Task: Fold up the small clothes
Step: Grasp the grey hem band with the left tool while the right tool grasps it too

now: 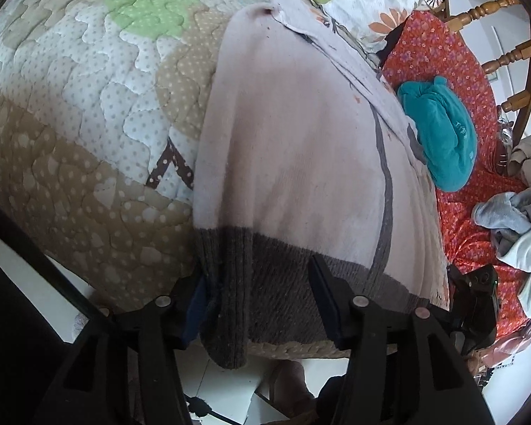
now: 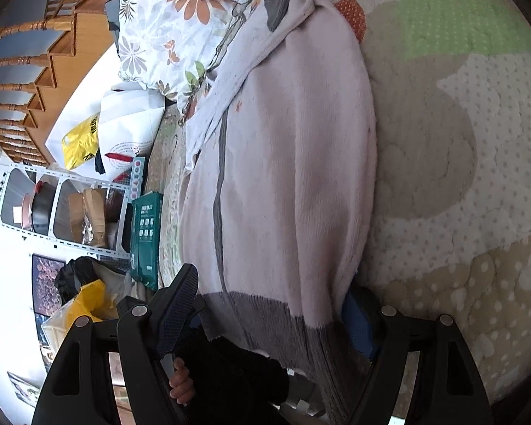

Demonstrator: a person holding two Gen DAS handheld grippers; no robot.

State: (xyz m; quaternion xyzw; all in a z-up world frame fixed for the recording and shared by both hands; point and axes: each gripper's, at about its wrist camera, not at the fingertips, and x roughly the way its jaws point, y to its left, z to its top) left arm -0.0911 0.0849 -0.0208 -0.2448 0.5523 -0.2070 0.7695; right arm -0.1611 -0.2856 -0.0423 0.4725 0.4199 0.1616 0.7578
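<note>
The pale pink knitted sweater (image 1: 293, 141) was seen spread flat on the quilted bedspread (image 1: 70, 113), its grey ribbed hem (image 1: 265, 283) hanging at the near edge of the bed. In the left wrist view, the left gripper (image 1: 262, 297) was held with its jaws apart, the hem lying between them: one black finger (image 1: 324, 294) rested on top of the ribbing, while the other was pressed beside the folded edge of the hem. In the right wrist view, the right gripper (image 2: 272, 304) was likewise spread wide, the hem (image 2: 283, 326) lying between its fingers. A thin grey stripe (image 1: 386, 191) was seen running lengthwise through the soft knit. A crumpled teal garment (image 1: 439, 134) was seen well apart on an orange floral sheet (image 1: 446, 56), and a flower-printed pillow (image 2: 166, 32) lay beyond the sweater.
</note>
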